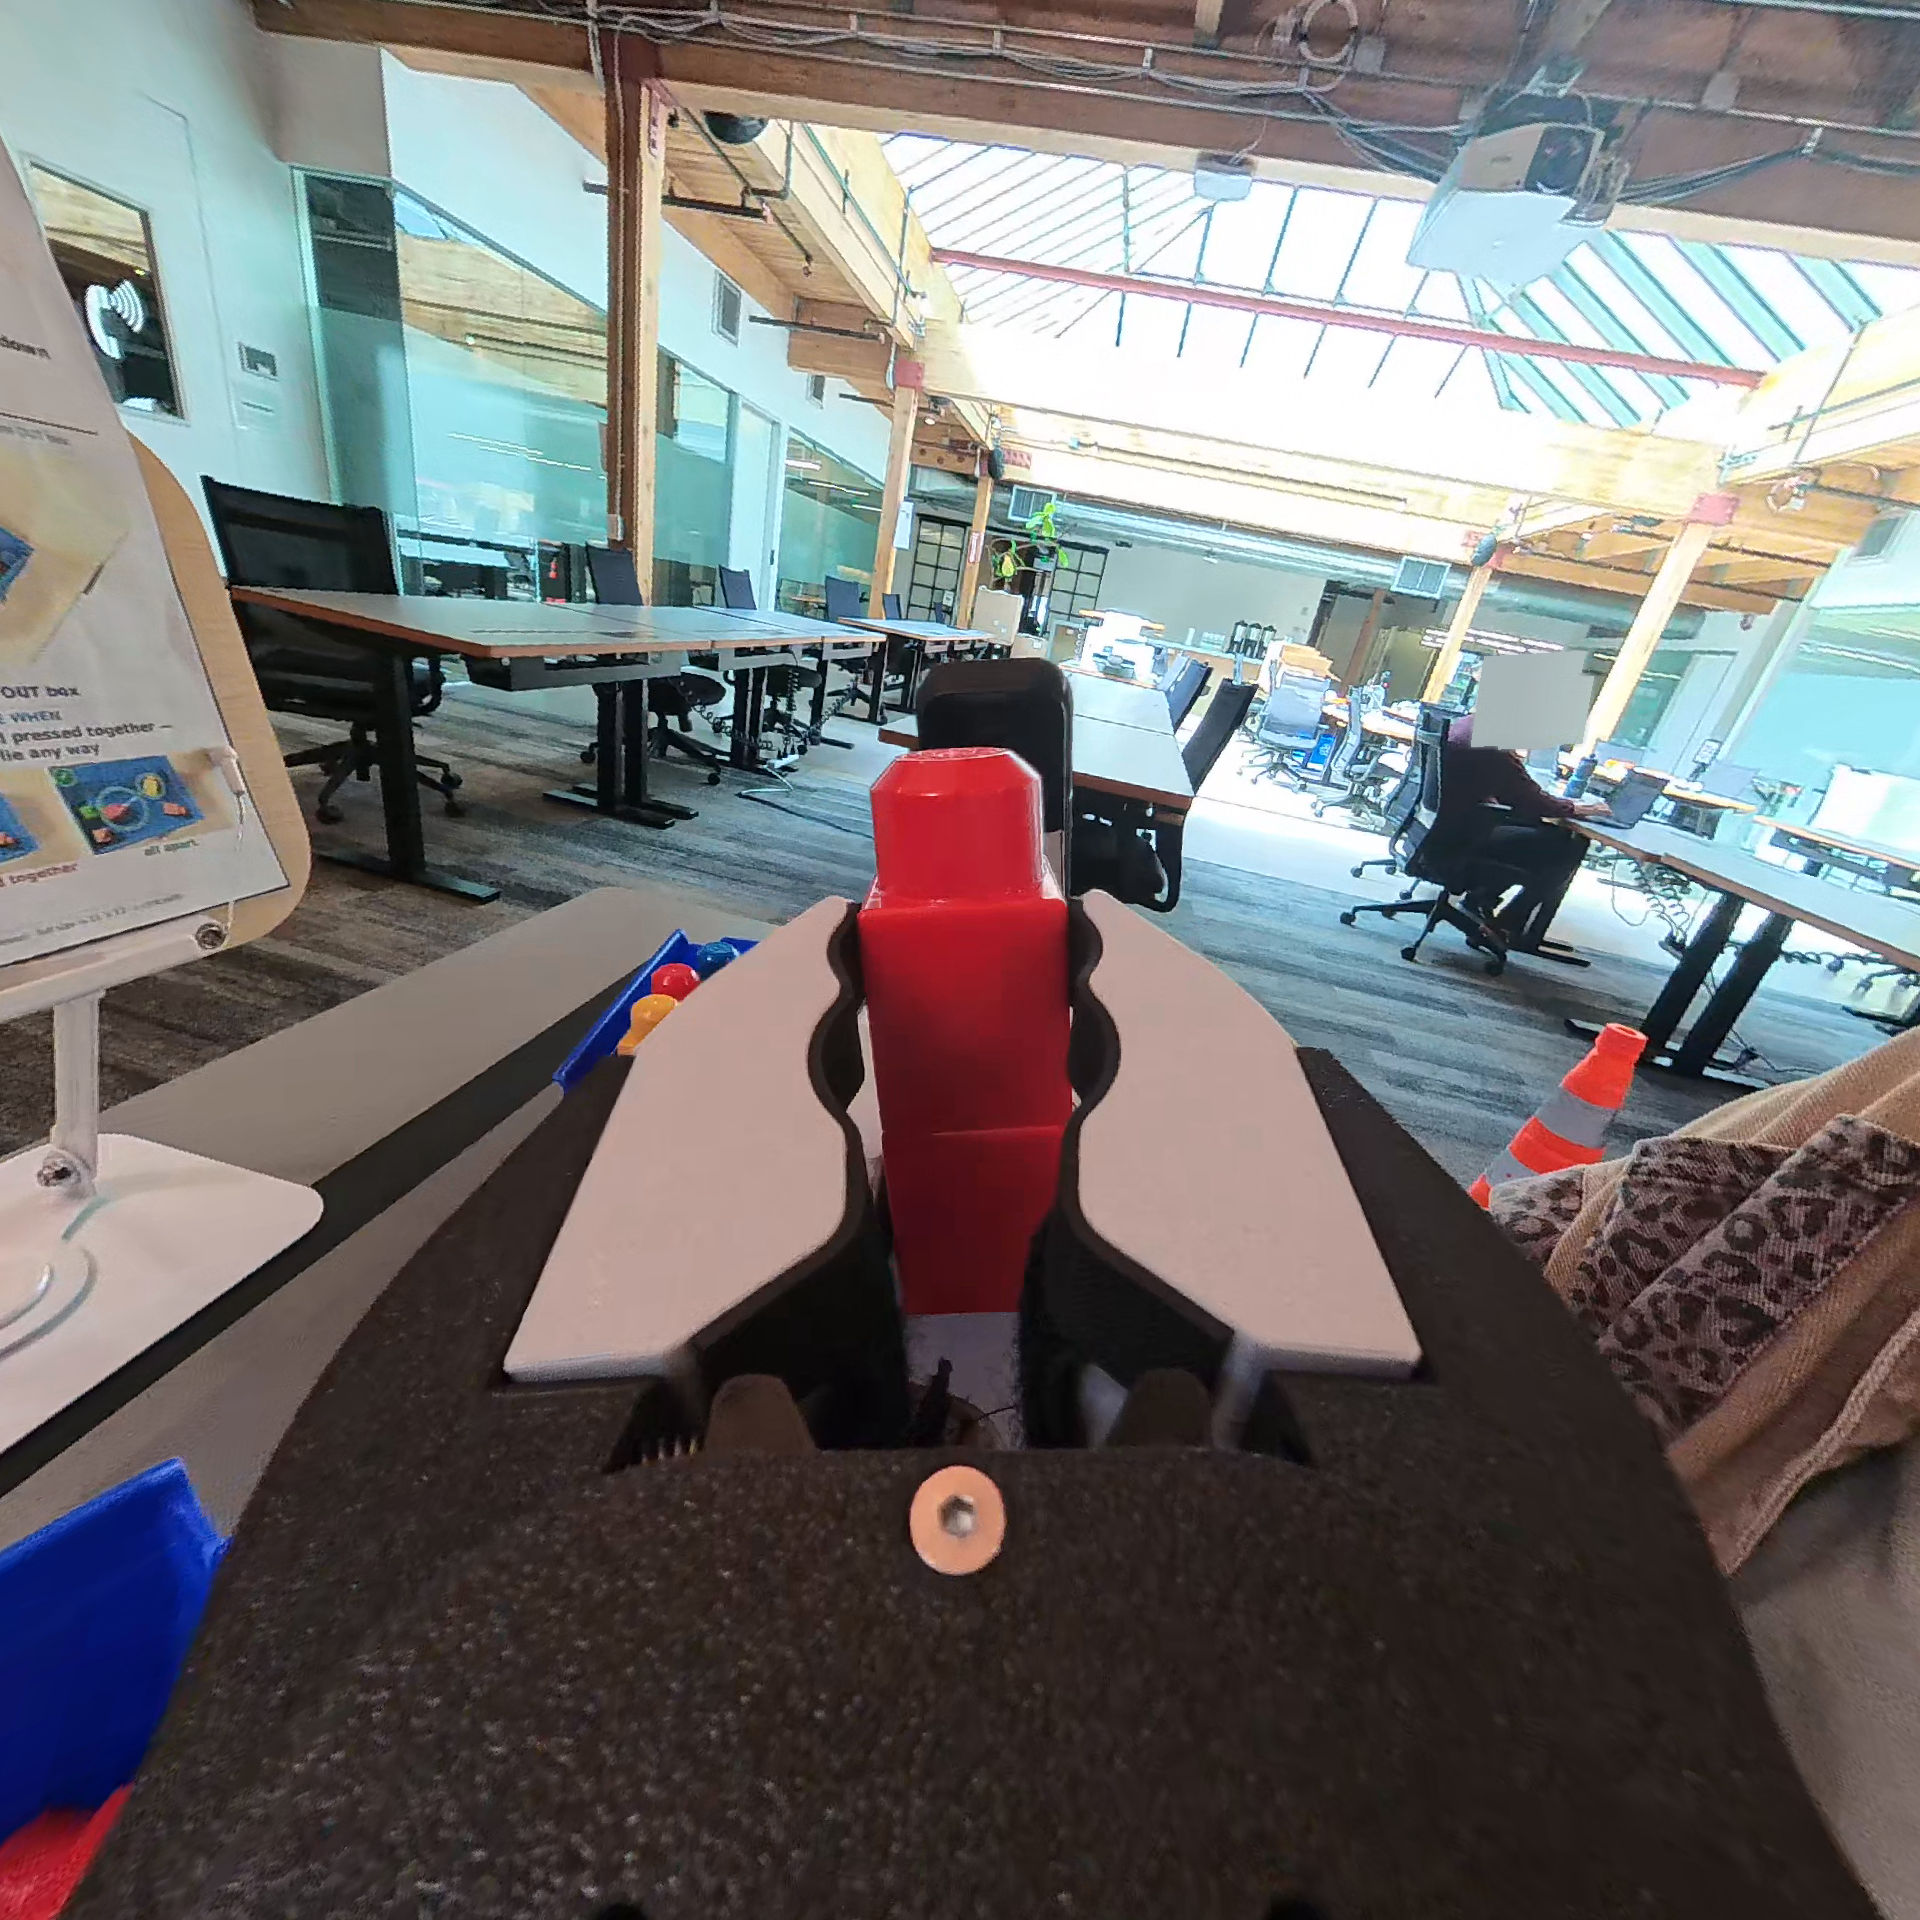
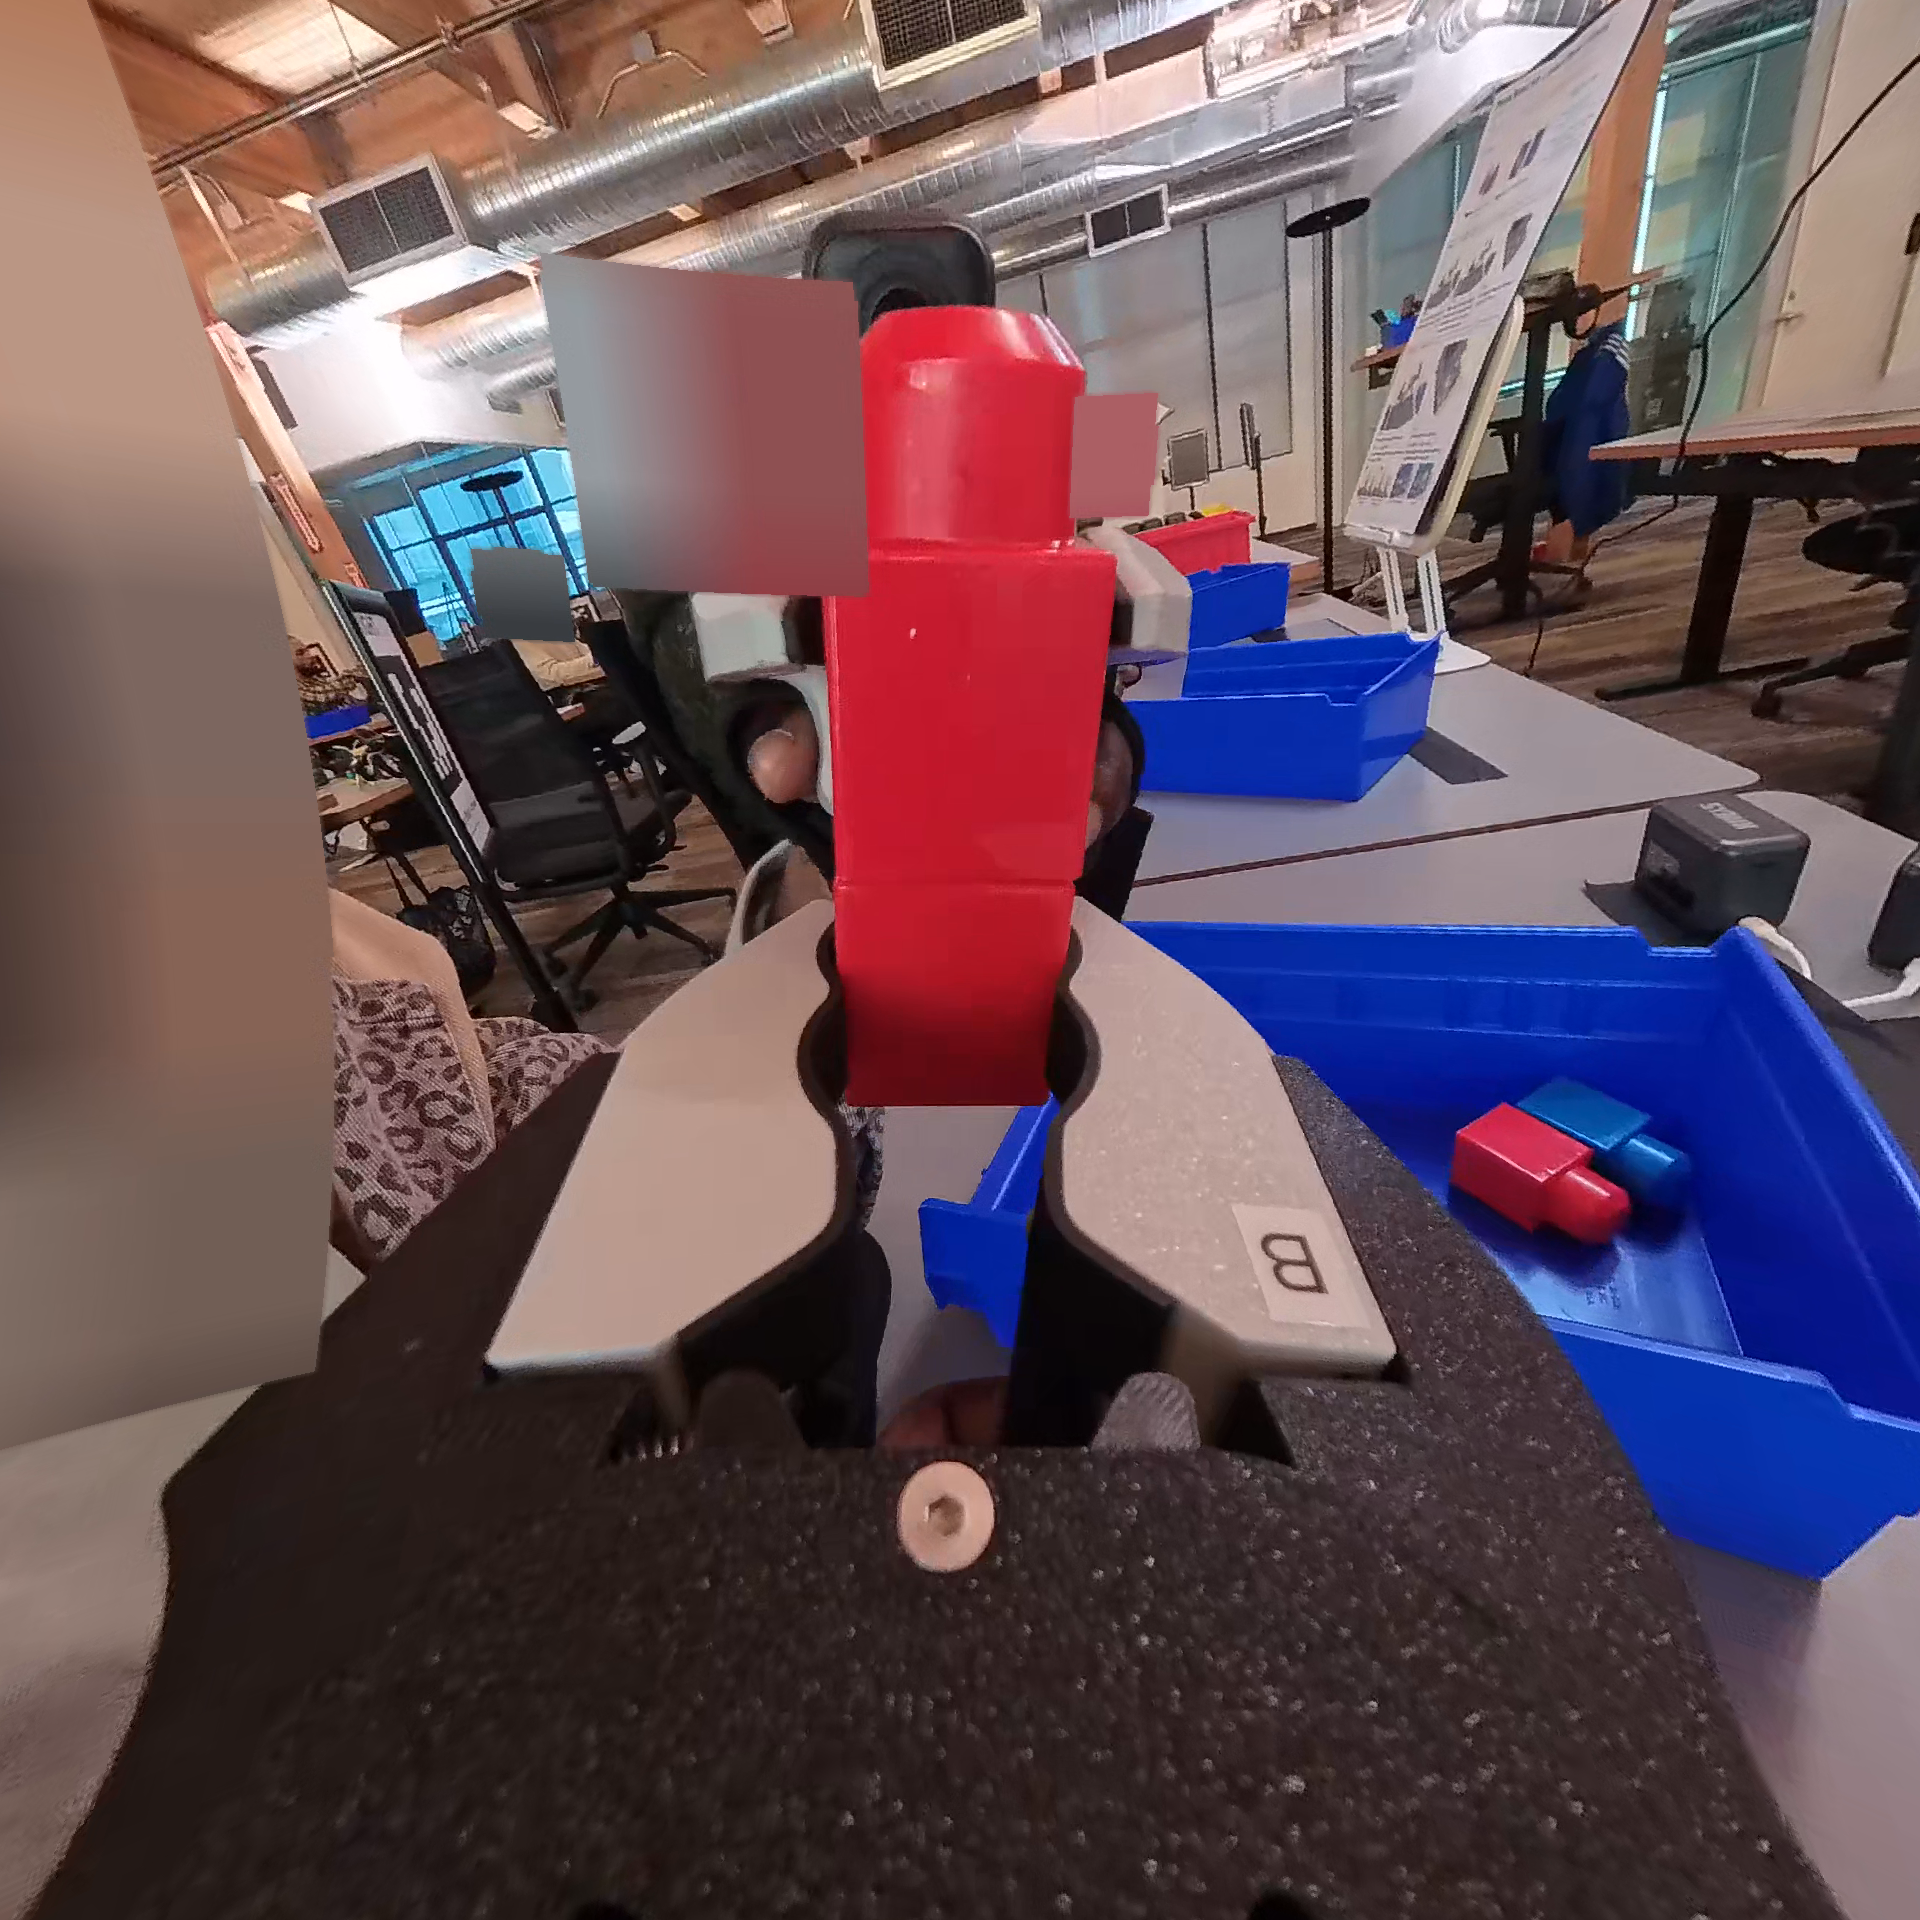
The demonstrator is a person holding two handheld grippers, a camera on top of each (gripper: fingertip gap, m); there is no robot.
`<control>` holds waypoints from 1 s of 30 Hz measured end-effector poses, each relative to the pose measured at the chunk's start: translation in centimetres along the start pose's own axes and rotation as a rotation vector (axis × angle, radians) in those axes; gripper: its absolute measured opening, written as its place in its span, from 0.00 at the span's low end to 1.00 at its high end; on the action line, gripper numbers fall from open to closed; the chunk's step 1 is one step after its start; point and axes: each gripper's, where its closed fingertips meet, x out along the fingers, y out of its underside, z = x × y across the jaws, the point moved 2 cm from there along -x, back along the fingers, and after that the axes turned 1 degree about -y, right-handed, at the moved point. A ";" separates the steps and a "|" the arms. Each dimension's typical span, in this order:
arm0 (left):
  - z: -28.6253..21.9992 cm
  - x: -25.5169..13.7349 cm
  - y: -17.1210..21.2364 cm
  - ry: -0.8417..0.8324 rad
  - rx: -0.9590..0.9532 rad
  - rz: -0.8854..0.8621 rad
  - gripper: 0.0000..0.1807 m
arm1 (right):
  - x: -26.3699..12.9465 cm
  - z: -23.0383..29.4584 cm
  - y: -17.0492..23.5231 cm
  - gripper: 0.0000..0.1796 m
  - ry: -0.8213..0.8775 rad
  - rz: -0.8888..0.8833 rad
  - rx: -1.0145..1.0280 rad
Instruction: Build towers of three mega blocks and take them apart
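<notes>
A stack of two joined red mega blocks is held up in the air between both grippers. In the left wrist view my left gripper (image 1: 964,935) is shut on the upper red block (image 1: 966,1008), whose stud points up; the lower red block (image 1: 966,1216) sits deeper between the fingers. In the right wrist view my right gripper (image 2: 948,935) is shut on the lower red block (image 2: 940,997). The upper red block (image 2: 966,717) stands above it, with the left gripper's fingers (image 2: 743,634) clamped on its sides. A loose red block (image 2: 1527,1164) and a blue block (image 2: 1605,1132) lie in a blue bin (image 2: 1766,1403).
A second blue bin (image 2: 1309,717) and a red bin (image 2: 1205,540) stand farther back on the grey table. Another blue bin with coloured blocks (image 1: 665,987) and an instruction sheet on a stand (image 1: 104,675) are on the left. A person's leopard-print clothing (image 1: 1714,1247) is at the right. Tip to tip, the grippers are about 6 cm apart.
</notes>
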 end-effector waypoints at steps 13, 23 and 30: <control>-0.2 -0.6 0.3 0.014 0.003 0.047 0.20 | -0.1 0.1 0.3 0.19 0.013 0.037 -0.020; 4.8 -6.7 0.5 -0.503 0.262 0.239 0.28 | -4.0 -2.2 -0.8 0.19 0.325 0.112 -0.197; 9.2 -14.3 16.8 -0.504 -0.150 1.159 0.25 | -6.3 -2.1 -2.2 0.20 0.378 0.054 -0.239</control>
